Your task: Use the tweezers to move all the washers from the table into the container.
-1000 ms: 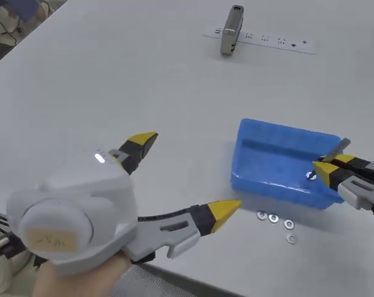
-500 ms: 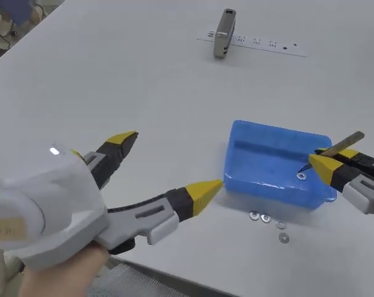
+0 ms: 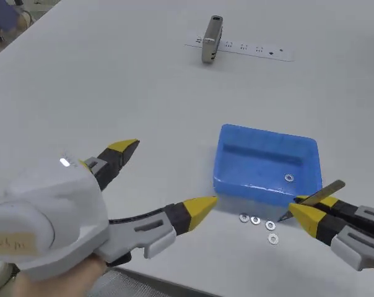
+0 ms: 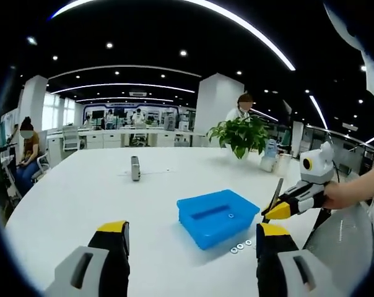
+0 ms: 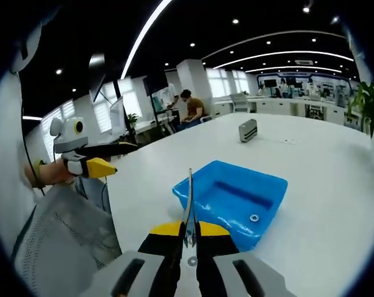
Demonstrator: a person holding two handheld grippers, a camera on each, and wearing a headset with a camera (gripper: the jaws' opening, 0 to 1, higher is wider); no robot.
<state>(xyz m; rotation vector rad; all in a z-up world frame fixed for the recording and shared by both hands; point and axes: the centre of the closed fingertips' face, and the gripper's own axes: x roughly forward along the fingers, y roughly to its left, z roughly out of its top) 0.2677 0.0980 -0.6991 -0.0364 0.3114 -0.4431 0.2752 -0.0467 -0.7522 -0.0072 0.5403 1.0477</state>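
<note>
Clenches the right tool (image 3: 301,214) on the tweezers (image 3: 329,187), gripping them partway along, yellow tips pressed together on the metal. Points the tweezers' tip down toward the white surface (image 3: 113,80), just off the near right corner of the blue container (image 3: 249,189) and close to the washers (image 3: 255,219) lying there. Cannot tell whether the tip touches any of them or carries anything. Counts four washers on the surface: three in a short row just in front of the container's near wall, and a fourth a little nearer the person. Finds a lone washer (image 3: 289,178) already inside the container, on its floor toward the near right side. In the right gripper view, looks along the tweezers toward the container's near corner. Holds the left tool (image 3: 165,176) released and spread wide, grasping nothing, low over bare surface to the left of the container and apart from it. Farther back on the surface, shows a white power strip (image 3: 255,48) with a grey metallic block (image 3: 210,37) standing at its left end.
</note>
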